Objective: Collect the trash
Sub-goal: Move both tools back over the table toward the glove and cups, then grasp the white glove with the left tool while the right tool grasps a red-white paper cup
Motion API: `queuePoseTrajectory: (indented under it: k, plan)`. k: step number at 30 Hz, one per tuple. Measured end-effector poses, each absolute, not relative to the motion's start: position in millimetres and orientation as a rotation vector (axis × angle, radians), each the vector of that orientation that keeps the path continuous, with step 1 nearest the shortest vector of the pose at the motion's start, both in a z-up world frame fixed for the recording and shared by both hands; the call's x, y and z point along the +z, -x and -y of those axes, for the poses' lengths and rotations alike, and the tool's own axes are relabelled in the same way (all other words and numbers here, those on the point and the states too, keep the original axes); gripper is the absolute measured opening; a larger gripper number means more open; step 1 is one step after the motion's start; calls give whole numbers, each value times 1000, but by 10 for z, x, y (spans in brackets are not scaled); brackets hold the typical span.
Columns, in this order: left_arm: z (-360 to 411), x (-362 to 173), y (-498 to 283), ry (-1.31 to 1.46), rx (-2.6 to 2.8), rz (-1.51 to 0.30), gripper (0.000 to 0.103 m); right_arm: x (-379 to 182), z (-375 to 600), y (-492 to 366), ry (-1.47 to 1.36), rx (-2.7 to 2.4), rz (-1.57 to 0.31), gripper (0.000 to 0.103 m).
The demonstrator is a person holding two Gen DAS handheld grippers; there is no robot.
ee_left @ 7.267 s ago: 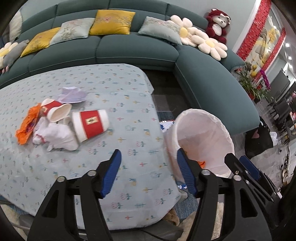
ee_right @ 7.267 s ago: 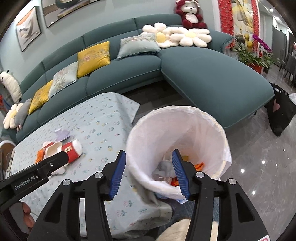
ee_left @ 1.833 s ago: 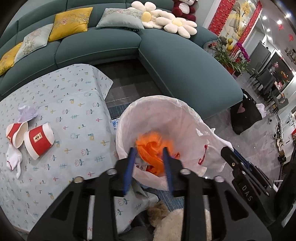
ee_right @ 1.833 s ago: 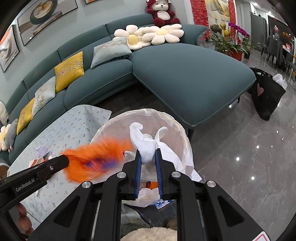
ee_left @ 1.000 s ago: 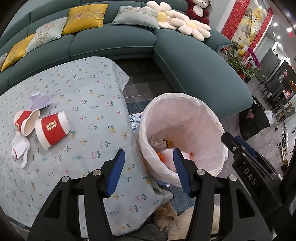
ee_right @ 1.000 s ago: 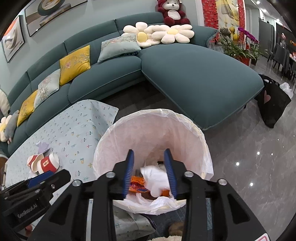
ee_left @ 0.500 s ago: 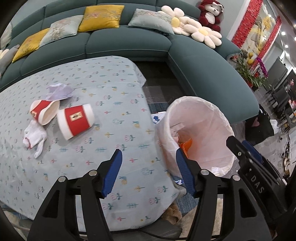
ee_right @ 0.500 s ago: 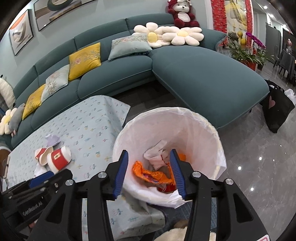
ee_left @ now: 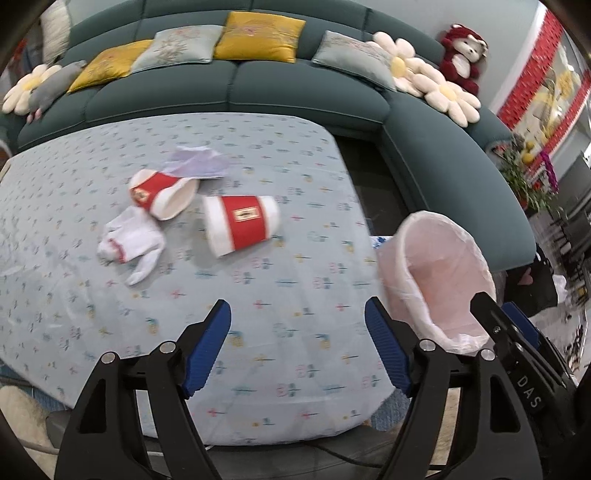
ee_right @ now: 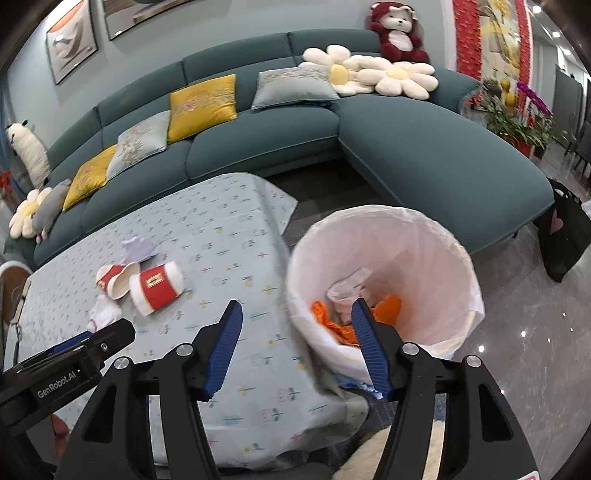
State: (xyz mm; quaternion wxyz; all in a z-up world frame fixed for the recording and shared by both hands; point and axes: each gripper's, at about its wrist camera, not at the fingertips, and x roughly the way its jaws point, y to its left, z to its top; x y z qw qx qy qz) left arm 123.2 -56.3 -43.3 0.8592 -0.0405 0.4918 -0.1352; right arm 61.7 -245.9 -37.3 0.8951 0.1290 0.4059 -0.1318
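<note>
Four pieces of trash lie together on the surface [ee_left: 288, 295], toward its far left part, well away from the near edge: two red-and-white paper cups on their sides, one larger cup [ee_left: 240, 225] with its mouth turned toward the near left, one smaller cup [ee_left: 162, 194] just behind and left of it, a crumpled white cloth [ee_left: 129, 247] touching the smaller cup on its near side, and a pale purple wrapper [ee_left: 197, 164] at that cup's far side. Just off the right edge of the surface stands one bin [ee_right: 454, 258] lined with a white bag; inside it lie orange wrappers [ee_right: 332, 317] and a white wad [ee_right: 347, 288].

The left claw [ee_left: 297, 345] hangs over the near part of the surface, its blue jaws spread with nothing between them; they have just been opening. The right claw [ee_right: 295, 349] hangs over the surface's right edge and the bin's near rim, jaws likewise spread and empty, and likewise just opening.

The surface wears a light blue cloth with small flower prints. Behind it curves one long teal sofa [ee_right: 424, 155] carrying five square cushions, two yellow and three grey-green, plus flower-shaped pillows and one red plush bear [ee_right: 397, 31]. The floor [ee_right: 535, 369] to the right is glossy grey stone, with a black bag [ee_right: 565, 236] by the sofa's end.
</note>
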Motion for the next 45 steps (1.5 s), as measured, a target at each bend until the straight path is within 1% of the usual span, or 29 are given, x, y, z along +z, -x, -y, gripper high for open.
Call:
queuePoseTrajectory:
  k: [6,8,10,17,26,38,45]
  plan:
    - [191,-444,-1219,130,-232,-1021,72,-370,2125,-685,-239,-221,-858,61]
    - [68,-452,-1210,128,-216,-1010,71,-362,2010,-697,-222,-207,-860,64]
    - [-37,-463,-1213,129,-196,-1002,71,-359,1891,-710,-199,-193,-861,65]
    - [-452,-580,-1286,149,-119,-1004,71,-476,1564,-856,-154,-155,-902,65]
    - [-944,-842,-1577,212,-26,-1058,71,-690,1179,-1226,-125,-112,-952,65]
    - [-1187,-1175,-2177,238,17,-1142,71,-1088,784,-1850,-107,-89,-1018,65]
    - [-1138,-1381,-2538,203,-11,-1171,71,-1320,719,-2131,-126,-114,-1053,65]
